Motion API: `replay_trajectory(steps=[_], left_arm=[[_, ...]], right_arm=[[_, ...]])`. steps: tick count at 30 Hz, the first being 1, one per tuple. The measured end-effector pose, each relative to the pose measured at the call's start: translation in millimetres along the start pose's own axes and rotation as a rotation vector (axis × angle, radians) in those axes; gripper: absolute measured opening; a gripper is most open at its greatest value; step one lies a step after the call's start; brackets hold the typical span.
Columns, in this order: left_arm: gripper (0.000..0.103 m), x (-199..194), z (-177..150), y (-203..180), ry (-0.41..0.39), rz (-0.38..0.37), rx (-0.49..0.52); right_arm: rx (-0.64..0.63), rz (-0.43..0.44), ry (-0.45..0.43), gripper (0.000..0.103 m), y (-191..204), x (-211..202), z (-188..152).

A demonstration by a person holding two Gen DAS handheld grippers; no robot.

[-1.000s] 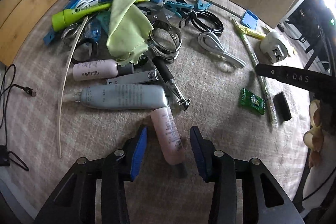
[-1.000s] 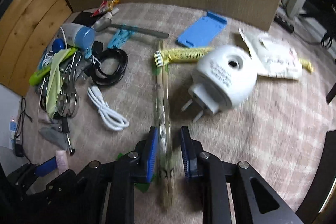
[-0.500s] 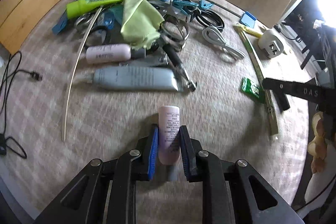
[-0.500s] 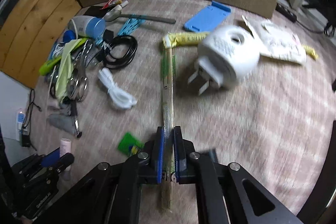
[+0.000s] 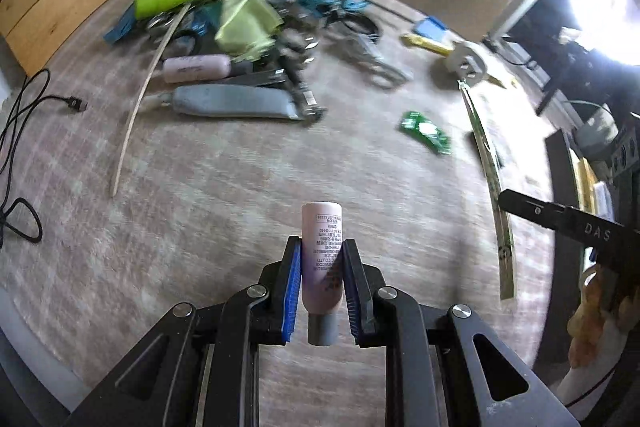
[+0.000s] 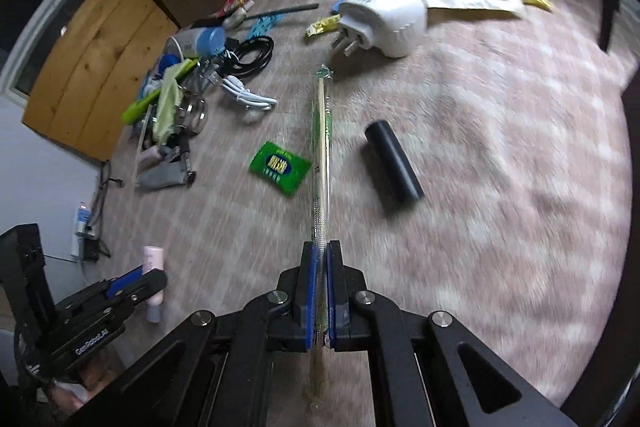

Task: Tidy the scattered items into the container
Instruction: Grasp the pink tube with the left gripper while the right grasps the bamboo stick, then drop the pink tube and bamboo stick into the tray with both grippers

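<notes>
While my left gripper (image 5: pixel 322 283) is pinching a small pink tube (image 5: pixel 322 259) between its blue pads, cap end toward me, my right gripper (image 6: pixel 320 291) is clamping tight on a long wrapped pair of chopsticks (image 6: pixel 322 155) that is pointing forward above the checked cloth (image 6: pixel 500 147). Below them, a green sachet (image 6: pixel 280 167) and a black cylinder (image 6: pixel 394 161) are lying either side of the chopsticks, and a white plug adapter (image 6: pixel 384 19) is sitting farther off, near the cluttered pile (image 5: pixel 224 27).
</notes>
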State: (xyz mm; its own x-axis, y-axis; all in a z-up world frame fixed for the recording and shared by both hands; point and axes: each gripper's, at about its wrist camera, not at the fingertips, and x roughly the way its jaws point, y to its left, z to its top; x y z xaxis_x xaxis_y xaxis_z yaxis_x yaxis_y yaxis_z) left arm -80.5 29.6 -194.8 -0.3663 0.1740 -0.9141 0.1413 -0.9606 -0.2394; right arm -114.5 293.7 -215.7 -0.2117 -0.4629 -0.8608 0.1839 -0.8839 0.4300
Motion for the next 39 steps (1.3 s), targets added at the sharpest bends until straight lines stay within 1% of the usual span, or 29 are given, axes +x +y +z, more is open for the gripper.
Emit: replay_trajectory(steps=[3, 6, 9, 12, 13, 16, 18, 20, 25, 28, 31, 34, 39], left_arm=[[0.021, -4.8, 3.0, -23.6, -0.008, -0.030, 0.035], [0.021, -10.2, 4.0, -57.5, -0.014, -0.067, 0.096], [0.021, -9.9, 6.1, -96.1, -0.011, -0.106, 0.155], [0.021, -6.0, 11.3, -138.7, -0.010, -0.145, 0.221], [0.021, -4.9, 11.4, -148.8, -0.011, -0.155, 0.235], [0.021, -0.1, 14.1, -198.3, -0.007, -0.202, 0.295], [0.021, 3.5, 16.1, -221.6, -0.006, -0.222, 0.325], [0.021, 9.4, 16.5, -253.8, 0.005, -0.252, 0.360], [0.021, 25.8, 17.4, -312.7, 0.024, -0.298, 0.424], [0.021, 37.6, 18.4, -338.2, 0.046, -0.319, 0.444], [0.021, 49.7, 17.3, -358.7, 0.061, -0.313, 0.470], [0.021, 59.2, 16.5, -370.3, 0.074, -0.306, 0.480], [0.021, 73.2, 14.9, -381.0, 0.095, -0.293, 0.494]], right_arm=[[0.026, 0.027, -0.036, 0.004, -3.9, -19.6, -9.7], [0.043, 0.038, -0.073, 0.004, -10.3, -44.5, -22.3], [0.060, 0.032, -0.121, 0.004, -18.9, -71.4, -31.6], [0.093, 0.015, -0.170, 0.004, -36.7, -101.8, -44.1], [0.112, 0.004, -0.190, 0.004, -46.1, -114.2, -50.3], [0.161, -0.026, -0.235, 0.004, -71.0, -141.0, -63.7], [0.207, -0.053, -0.275, 0.004, -92.0, -163.4, -75.4], [0.245, -0.074, -0.306, 0.004, -110.5, -181.4, -86.0], [0.337, -0.131, -0.360, 0.004, -155.5, -215.4, -108.1], [0.386, -0.159, -0.380, 0.004, -179.7, -230.4, -119.0], [0.418, -0.176, -0.384, 0.004, -198.2, -238.7, -127.1], [0.451, -0.184, -0.381, 0.004, -215.7, -242.4, -132.9], [0.468, -0.191, -0.376, 0.004, -230.2, -243.1, -138.1]])
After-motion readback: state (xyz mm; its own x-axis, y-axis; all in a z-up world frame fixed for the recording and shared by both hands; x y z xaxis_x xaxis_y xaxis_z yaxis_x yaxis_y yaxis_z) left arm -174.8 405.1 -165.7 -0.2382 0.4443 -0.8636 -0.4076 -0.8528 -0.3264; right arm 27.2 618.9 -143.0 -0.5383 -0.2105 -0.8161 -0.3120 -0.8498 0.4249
